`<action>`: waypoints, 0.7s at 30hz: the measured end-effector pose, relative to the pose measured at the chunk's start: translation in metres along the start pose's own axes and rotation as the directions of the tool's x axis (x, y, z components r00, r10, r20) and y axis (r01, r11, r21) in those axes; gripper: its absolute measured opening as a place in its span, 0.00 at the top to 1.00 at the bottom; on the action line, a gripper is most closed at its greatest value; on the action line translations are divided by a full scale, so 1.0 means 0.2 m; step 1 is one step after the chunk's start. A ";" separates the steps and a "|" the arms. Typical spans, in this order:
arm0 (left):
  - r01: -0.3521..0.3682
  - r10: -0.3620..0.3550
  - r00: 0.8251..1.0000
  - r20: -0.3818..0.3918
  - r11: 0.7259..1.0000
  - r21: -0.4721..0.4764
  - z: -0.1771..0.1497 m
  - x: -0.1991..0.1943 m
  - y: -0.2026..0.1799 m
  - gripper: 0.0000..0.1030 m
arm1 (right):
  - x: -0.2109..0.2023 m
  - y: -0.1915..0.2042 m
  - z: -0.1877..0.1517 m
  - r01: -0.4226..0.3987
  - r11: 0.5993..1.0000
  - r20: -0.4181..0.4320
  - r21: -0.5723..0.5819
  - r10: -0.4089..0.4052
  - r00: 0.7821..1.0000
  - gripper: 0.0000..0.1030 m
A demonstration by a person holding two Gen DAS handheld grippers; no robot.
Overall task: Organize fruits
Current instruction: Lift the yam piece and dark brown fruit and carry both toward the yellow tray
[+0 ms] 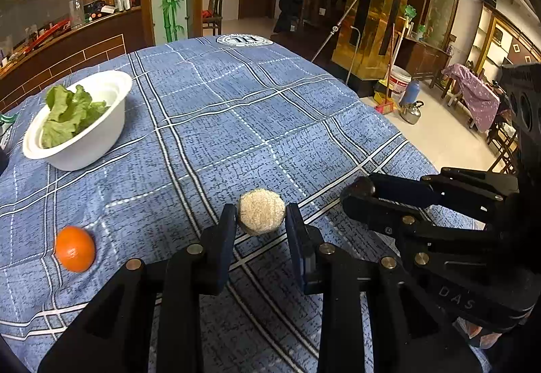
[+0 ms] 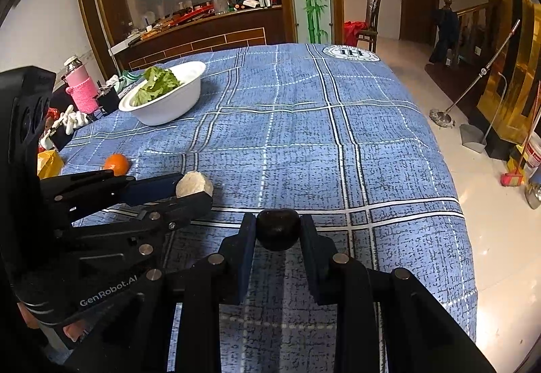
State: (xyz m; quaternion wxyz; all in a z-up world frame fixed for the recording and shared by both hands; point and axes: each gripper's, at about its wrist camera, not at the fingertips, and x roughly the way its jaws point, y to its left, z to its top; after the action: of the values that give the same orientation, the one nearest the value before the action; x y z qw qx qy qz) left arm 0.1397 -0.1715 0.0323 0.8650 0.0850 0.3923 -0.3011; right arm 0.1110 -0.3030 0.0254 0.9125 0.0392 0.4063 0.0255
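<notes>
Holding one fruit per claw above the worktop (image 1: 236, 109): left claw (image 1: 261, 221) clamped on pale fuzzy fruit (image 1: 261, 211), right claw (image 2: 277, 231) on dark fruit (image 2: 278, 228). Beyond, orange (image 1: 75, 248) loose; farther, white bowl (image 1: 101, 136) with lettuce (image 1: 69, 113). Next, probably: carrying both bowlward.

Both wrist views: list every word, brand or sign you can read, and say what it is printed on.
"GenRobot.AI" on the left gripper body, right wrist view.
"DAS": letters on the right gripper body, rest cut off.
"TH": monogram in the round emblem on the tablecloth; its ring text is too small.
White bucket label: blurred.
</notes>
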 end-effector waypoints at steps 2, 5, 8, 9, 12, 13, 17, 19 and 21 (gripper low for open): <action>-0.004 0.004 1.000 0.004 1.000 -0.005 0.00 -0.02 0.01 0.74 | -0.02 0.02 0.00 -0.005 1.000 0.004 -0.003 0.005 1.000 0.74; -0.011 0.011 1.000 0.012 1.000 -0.010 -0.01 -0.05 0.01 0.74 | -0.03 0.05 0.00 -0.009 1.000 0.007 -0.008 0.009 1.000 0.74; -0.022 0.022 1.000 0.017 0.999 -0.025 -0.02 -0.09 0.02 0.74 | -0.04 0.08 0.00 -0.013 1.000 0.010 -0.008 0.013 1.000 0.74; -0.028 0.029 0.999 0.019 0.999 -0.031 -0.03 -0.10 0.03 0.74 | -0.05 0.09 0.00 -0.015 1.000 0.011 -0.009 0.015 1.000 0.74; -0.051 0.052 0.998 0.018 0.997 -0.056 -0.05 -0.14 0.05 0.74 | -0.06 0.13 0.00 -0.020 1.000 0.015 -0.010 0.020 1.000 0.74; -0.060 0.061 0.998 0.020 0.996 -0.063 -0.06 -0.16 0.05 0.74 | -0.07 0.14 0.00 -0.023 1.000 0.019 -0.011 0.024 1.000 0.74; -0.097 0.099 0.995 0.020 0.990 -0.101 -0.11 -0.24 0.08 0.74 | -0.11 0.21 0.00 -0.038 0.999 0.028 -0.016 0.038 0.999 0.73; -0.113 0.116 0.993 0.018 0.987 -0.115 -0.14 -0.27 0.09 0.74 | -0.12 0.25 -0.01 -0.044 0.999 0.031 -0.020 0.045 0.999 0.74; -0.128 0.131 0.991 0.014 0.983 -0.130 -0.18 -0.31 0.10 0.74 | -0.15 0.30 -0.02 -0.052 0.998 0.035 -0.023 0.053 0.998 0.74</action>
State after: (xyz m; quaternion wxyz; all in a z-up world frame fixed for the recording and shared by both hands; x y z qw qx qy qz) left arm 0.0981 -0.1129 0.0522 0.8909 0.0510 0.3947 -0.2190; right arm 0.0873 -0.2463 0.0506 0.9189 0.0401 0.3887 0.0533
